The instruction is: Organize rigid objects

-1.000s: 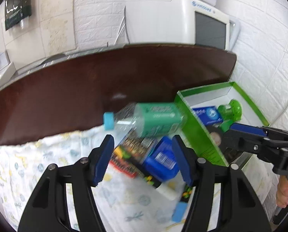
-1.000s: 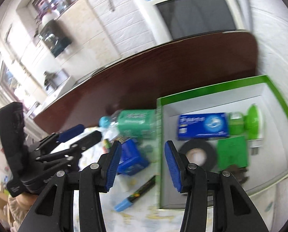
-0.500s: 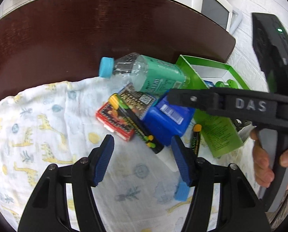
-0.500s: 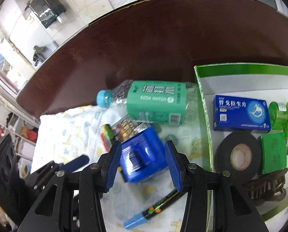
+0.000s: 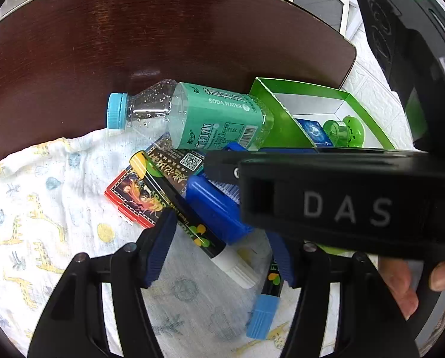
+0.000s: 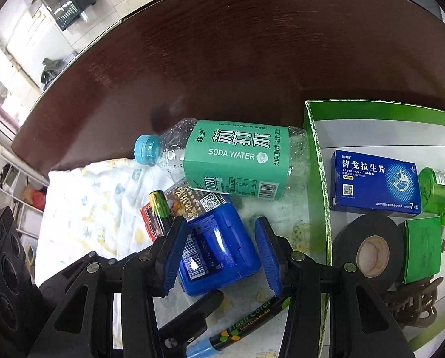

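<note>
A blue plastic box point(image 6: 219, 247) lies in a pile on a printed cloth point(image 5: 43, 208). My right gripper point(image 6: 221, 255) straddles it, one pad at each side, and I see no firm press. My left gripper point(image 5: 219, 253) is open, low over a black marker with a yellow cap point(image 5: 174, 197). A soda water bottle point(image 6: 237, 161) lies on its side behind the pile. Under the marker are a red card box point(image 5: 130, 197) and a dark packet point(image 5: 177, 164). A second marker with a blue cap point(image 6: 246, 325) lies nearest. The right gripper's body point(image 5: 341, 205) hides part of the pile.
A green open box point(image 6: 315, 164) stands to the right and holds a blue tablet carton point(image 6: 374, 185), a black tape roll point(image 6: 368, 247), a green plug-in bottle point(image 6: 440, 188), a small green box point(image 6: 422, 250) and a brown hair claw point(image 6: 410, 301). Dark brown tabletop point(image 5: 162, 29) stretches behind.
Both grippers have come down and tipped toward the pile. The right gripper has swung in from the green box to over the blue box and now crosses the left wrist view.
</note>
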`<state>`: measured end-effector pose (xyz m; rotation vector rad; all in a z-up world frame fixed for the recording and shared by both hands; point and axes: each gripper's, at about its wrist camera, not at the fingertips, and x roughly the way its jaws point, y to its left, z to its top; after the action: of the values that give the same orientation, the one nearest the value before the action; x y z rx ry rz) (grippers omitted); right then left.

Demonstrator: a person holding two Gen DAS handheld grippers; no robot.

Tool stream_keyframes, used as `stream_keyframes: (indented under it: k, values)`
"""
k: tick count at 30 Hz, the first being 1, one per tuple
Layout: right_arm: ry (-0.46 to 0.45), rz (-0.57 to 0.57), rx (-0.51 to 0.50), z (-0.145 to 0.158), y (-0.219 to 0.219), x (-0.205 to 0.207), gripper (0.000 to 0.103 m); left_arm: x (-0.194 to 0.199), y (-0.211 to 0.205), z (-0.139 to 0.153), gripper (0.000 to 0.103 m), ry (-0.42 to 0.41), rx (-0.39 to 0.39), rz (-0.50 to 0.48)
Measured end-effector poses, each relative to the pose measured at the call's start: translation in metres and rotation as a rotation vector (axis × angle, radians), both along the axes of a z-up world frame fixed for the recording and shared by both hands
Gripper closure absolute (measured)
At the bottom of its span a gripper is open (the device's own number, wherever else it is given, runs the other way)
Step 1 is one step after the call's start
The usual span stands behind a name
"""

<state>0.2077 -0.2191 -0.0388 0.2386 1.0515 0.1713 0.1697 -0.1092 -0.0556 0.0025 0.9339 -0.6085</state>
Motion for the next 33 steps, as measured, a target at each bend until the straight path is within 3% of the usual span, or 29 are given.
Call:
stream_keyframes:
  k: [9,13,19,22,27,33]
  values:
    - [0.049,0.045,-0.052,-0.002,0.021,-0.007,0.041,-0.005,0.008,0.005,0.042,0.002,-0.028,0.001]
    - [0.116,0.077,0.074,-0.01,0.031,-0.012,0.041,-0.01,0.018,0.003,0.041,-0.006,-0.009,-0.005]
    - [0.103,0.119,0.116,-0.008,0.049,-0.02,0.041,-0.01,0.036,-0.006,0.04,0.02,-0.017,0.027]
    - [0.102,0.104,0.185,-0.007,0.042,-0.02,0.041,-0.009,0.048,-0.01,0.04,0.027,-0.017,0.058]
    - [0.065,0.05,0.182,-0.002,0.024,-0.028,0.041,-0.009,0.066,-0.015,0.042,0.039,-0.045,0.111]
    - [0.036,0.079,0.217,0.002,0.018,-0.033,0.041,-0.008,0.075,-0.016,0.042,0.052,-0.077,0.152]
